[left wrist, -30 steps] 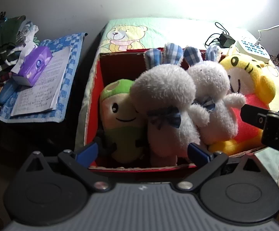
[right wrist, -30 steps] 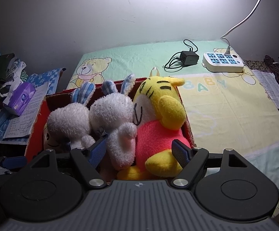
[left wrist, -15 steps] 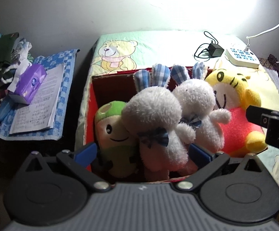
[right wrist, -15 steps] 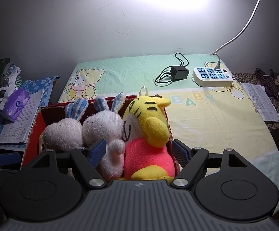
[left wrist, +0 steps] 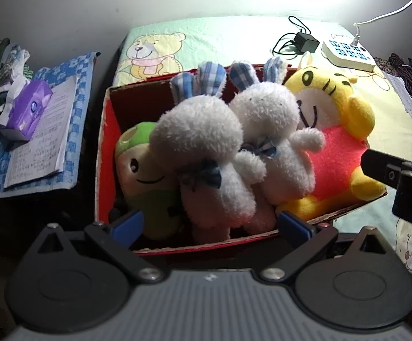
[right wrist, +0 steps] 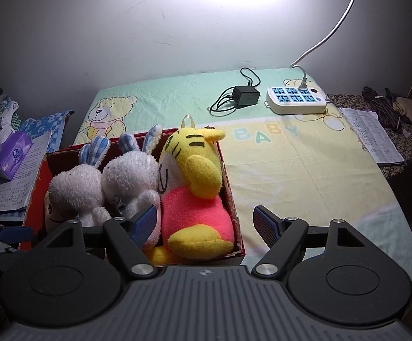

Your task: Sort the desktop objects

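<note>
Clearly the red cardboard box (left wrist: 103, 153) is the anchor: packed inside it, side by side, sit a smooth green plush (left wrist: 146, 170), two fuzzy white rabbits (left wrist: 206, 147) with blue checked ears, and a fleecy yellow tiger (right wrist: 194, 187) in pink. The left gripper (left wrist: 210, 224) hangs at the box's near rim, fingers spread wide, holding nothing; the right gripper (right wrist: 206, 224) likewise gapes empty. Only the right view shows the whole quilted bear-print cloth (right wrist: 305, 170) beyond the box, with the white power strip (right wrist: 295, 101).
</note>
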